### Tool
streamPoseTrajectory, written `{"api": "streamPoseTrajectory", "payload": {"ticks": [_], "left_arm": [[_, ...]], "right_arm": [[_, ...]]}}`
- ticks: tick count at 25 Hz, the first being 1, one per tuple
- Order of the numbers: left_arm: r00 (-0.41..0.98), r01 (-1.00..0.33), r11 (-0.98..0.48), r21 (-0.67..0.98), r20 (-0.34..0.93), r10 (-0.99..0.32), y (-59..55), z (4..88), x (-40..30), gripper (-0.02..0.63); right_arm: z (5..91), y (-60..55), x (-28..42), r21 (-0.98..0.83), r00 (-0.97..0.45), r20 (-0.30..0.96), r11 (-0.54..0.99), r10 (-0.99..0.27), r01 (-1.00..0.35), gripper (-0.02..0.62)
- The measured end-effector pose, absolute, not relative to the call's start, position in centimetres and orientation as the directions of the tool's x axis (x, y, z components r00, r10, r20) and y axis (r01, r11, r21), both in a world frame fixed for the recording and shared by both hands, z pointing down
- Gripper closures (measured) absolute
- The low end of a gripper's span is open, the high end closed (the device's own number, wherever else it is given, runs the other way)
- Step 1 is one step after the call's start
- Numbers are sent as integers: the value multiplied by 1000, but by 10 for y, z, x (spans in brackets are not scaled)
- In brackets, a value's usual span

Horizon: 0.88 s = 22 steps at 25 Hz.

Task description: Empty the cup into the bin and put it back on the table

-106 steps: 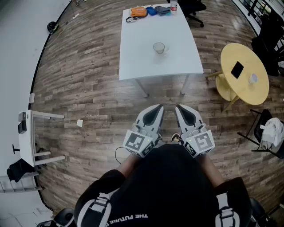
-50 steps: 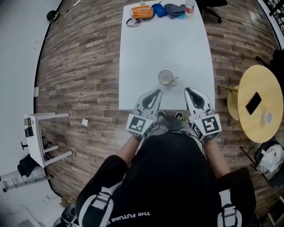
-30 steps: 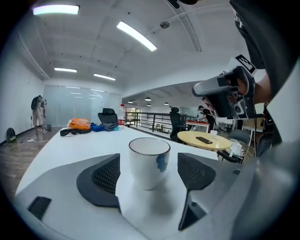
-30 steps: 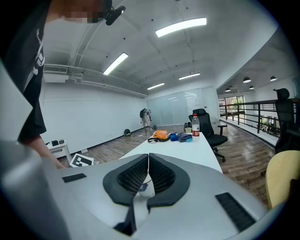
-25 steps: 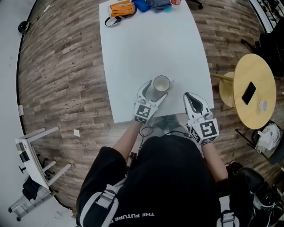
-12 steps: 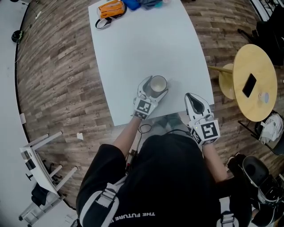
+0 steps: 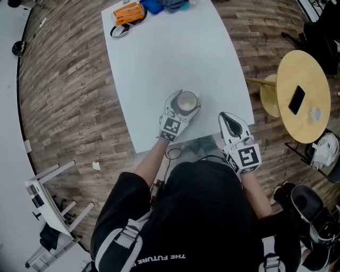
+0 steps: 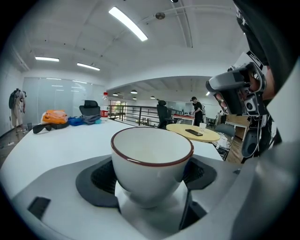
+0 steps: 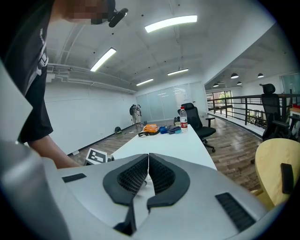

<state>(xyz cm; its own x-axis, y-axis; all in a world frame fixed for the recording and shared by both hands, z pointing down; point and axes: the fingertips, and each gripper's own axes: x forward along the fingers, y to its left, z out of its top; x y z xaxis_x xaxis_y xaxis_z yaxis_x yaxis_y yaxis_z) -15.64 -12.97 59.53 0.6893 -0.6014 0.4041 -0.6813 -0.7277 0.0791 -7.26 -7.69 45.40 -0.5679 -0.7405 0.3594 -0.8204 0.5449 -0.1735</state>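
A white cup [image 7: 187,101] with a dark red rim stands near the front edge of the long white table [image 7: 159,48]. My left gripper [image 7: 182,105] reaches in from the front and has the cup between its jaws. In the left gripper view the cup [image 8: 152,157] fills the gap and both black pads [image 8: 101,178] lie against its sides. What is inside the cup cannot be made out. My right gripper [image 7: 228,118] hovers at the table's front right corner, jaws shut on nothing [image 9: 148,174]. No bin is in view.
An orange bag [image 7: 127,11] and blue and grey items [image 7: 159,5] lie at the table's far end, with a bottle [image 9: 183,117] beside them. A round yellow table [image 7: 305,114] with a phone [image 7: 296,100] stands to the right. A white stand [image 7: 45,194] is at lower left on the wood floor.
I walked up to the table. Over the last second my left gripper slid forward around the cup and closed in on it. The right gripper stayed shut beside the table corner.
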Motion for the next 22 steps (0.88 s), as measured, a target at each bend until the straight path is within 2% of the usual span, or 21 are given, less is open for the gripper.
{"api": "streamPoseTrajectory", "payload": {"ticks": [9, 15, 19, 20, 22], "left_arm": [[724, -658, -744, 118, 370, -582, -125, 569, -148, 216], [785, -598, -793, 117, 286, -550, -113, 489, -128, 216], [815, -555, -828, 78, 252, -522, -97, 433, -114, 216], [816, -553, -830, 72, 248, -522, -95, 423, -111, 216], [815, -556, -827, 79, 246, -525, -93, 408, -107, 216]], "right_arm": [[450, -81, -70, -169, -568, 344, 545, -748, -821, 578], [433, -86, -57, -126, -538, 314, 527, -783, -841, 577], [414, -90, -57, -115, -553, 249, 542, -795, -832, 575], [410, -92, -59, -114, -560, 235, 550, -794, -827, 572], [401, -93, -62, -106, -583, 210, 574, -785, -812, 518]]}}
